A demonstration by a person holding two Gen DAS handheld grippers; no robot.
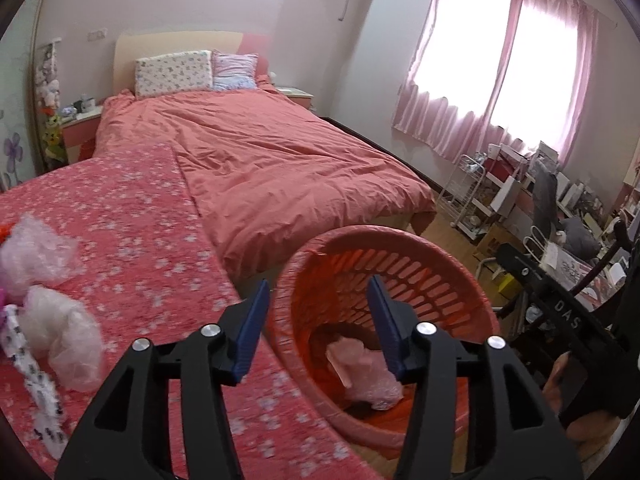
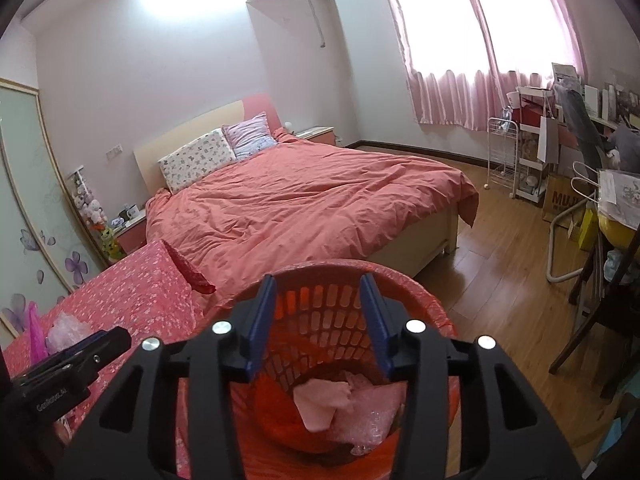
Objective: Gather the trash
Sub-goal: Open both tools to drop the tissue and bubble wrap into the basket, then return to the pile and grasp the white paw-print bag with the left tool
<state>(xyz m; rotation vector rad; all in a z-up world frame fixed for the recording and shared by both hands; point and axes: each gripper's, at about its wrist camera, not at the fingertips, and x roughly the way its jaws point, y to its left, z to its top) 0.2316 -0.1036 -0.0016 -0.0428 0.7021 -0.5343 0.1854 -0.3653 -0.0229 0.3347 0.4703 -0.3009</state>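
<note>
A red slatted plastic basket (image 1: 420,276) stands on the floor beside a table with a pink flowered cloth (image 1: 132,216); it also shows in the right wrist view (image 2: 420,300). Pink plastic and paper trash (image 1: 366,372) lies in its bottom, also seen from the right (image 2: 344,404). My left gripper (image 1: 318,316) is open and empty over the basket's left rim. My right gripper (image 2: 318,320) is open and empty above the basket. Crumpled clear plastic pieces (image 1: 36,254) (image 1: 64,332) and a patterned paper strip (image 1: 36,384) lie on the cloth at the left.
A bed with a salmon duvet (image 1: 256,160) stands behind the table. Shelves, boxes and a chair (image 2: 600,264) crowd the right wall under pink curtains. Bare wooden floor (image 2: 500,272) lies right of the basket. A nightstand (image 1: 80,128) stands by the bed.
</note>
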